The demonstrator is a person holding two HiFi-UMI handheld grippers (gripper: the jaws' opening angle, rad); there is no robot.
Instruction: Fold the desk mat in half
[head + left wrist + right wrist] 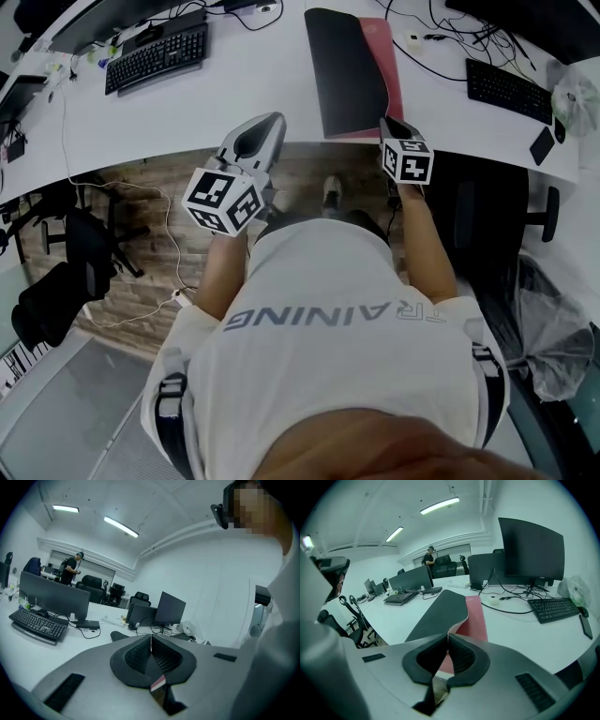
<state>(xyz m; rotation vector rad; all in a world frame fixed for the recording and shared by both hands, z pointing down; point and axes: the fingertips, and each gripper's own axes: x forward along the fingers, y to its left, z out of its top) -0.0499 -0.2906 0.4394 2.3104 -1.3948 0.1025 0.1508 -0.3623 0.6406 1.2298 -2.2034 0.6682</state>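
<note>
The desk mat [352, 66] runs lengthwise away from the desk's [234, 103] near edge. The right gripper [388, 124] pinches its near corner. The left gripper [275, 120], closed and empty, hangs well leftward.

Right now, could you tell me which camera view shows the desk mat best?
The head view: the whole desk mat shows from above, black over red. The right gripper view foreshortens it; the left gripper view shows hardly any.
</note>
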